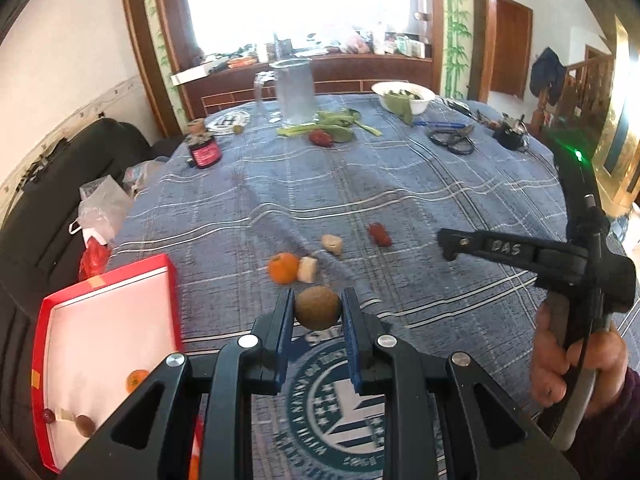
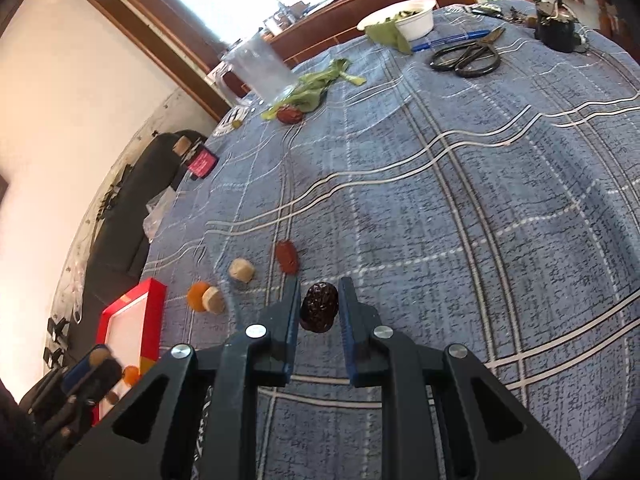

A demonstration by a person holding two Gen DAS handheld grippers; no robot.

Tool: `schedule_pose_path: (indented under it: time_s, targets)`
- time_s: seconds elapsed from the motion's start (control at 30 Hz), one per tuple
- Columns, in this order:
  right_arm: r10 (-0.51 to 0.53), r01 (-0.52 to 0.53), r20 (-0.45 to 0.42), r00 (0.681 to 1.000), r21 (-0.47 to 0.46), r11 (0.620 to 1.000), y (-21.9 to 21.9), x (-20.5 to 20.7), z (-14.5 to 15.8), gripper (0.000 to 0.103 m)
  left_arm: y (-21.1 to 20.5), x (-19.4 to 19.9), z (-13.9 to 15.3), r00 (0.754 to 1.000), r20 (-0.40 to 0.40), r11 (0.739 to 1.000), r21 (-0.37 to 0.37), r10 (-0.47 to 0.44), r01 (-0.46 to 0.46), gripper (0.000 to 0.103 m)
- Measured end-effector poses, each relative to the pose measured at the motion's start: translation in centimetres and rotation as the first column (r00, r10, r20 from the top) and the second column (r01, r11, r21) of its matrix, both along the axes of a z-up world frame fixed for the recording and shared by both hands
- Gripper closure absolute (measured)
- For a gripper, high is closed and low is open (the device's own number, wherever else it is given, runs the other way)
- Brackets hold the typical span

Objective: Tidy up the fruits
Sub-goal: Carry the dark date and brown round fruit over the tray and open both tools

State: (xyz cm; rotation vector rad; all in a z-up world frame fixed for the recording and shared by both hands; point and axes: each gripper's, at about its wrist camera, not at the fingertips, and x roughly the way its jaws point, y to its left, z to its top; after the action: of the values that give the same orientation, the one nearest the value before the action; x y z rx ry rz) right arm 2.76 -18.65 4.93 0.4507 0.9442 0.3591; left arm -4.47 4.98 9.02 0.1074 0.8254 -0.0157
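Left wrist view: shallow red cardboard box with a white inside [image 1: 108, 320] at the near left, already holding a small orange fruit [image 1: 135, 380], a little red berry [image 1: 48, 416] and a round brown fruit [image 1: 85, 425]. Probably under halfway done. Left on the blue plaid tablecloth [image 1: 400, 184]: an orange tangerine [image 1: 284, 267] touching a pale cut chunk [image 1: 307, 269], a second pale chunk [image 1: 333, 243] just beyond, a red date [image 1: 380, 234] to the right, and a dark red fruit [image 1: 321, 137] far off by the green leaves [image 1: 332, 126].

Left gripper [image 1: 317, 309] partly closed, blue pads pinching a fuzzy brown kiwi [image 1: 318, 307], pointed forward, box to its left. Seemingly lifted, though height cannot be told.

Right gripper [image 2: 319, 308] likewise narrowed, jaws on both sides of a wrinkled dark brown date [image 2: 319, 306], tilted down over the cloth; handle gripped by a hand [image 1: 576, 368] at the near right.
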Motion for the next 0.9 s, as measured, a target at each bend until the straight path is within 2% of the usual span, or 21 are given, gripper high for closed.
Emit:
schedule_pose_path:
  time_s: [0.23,0.37,0.5,0.63,0.77,0.9]
  targets:
    - [-0.07,0.07,0.005,0.998,0.012,0.998,-1.3,0.3,-0.6,0.082,4.8,-2.0,1.1,0.997,0.034,0.997,-0.034,0.072,-0.071,0.081]
    - [-0.052,0.053,-0.018,0.998,0.037,0.998,-0.8,0.0,-0.9,0.082,8.3,-3.4,1.5,0.989,0.053,0.99,-0.033,0.136,-0.134,0.081]
    - [0.029,-0.028,-0.023,0.999,0.053,0.998,2.3,-1.3,-0.1,0.082,12.2,-4.7,1.6,0.975,0.069,0.977,-0.027,0.211,-0.21,0.081]
    - [0.157,-0.157,0.004,0.988,0.087,0.984,7.8,-2.8,1.8,0.082,15.1,-6.0,1.0,0.957,0.072,0.959,-0.012,0.282,-0.282,0.081]
    - [0.306,-0.308,0.048,0.951,0.056,0.95,14.5,-4.5,3.7,0.082,17.5,-6.7,-0.3,0.938,0.049,0.939,-0.003,0.344,-0.344,0.081]
    - [0.414,-0.415,0.04,0.909,0.039,0.909,20.0,-6.0,3.8,0.082,19.7,-7.5,-1.3,0.922,0.032,0.922,-0.008,0.386,-0.386,0.081]
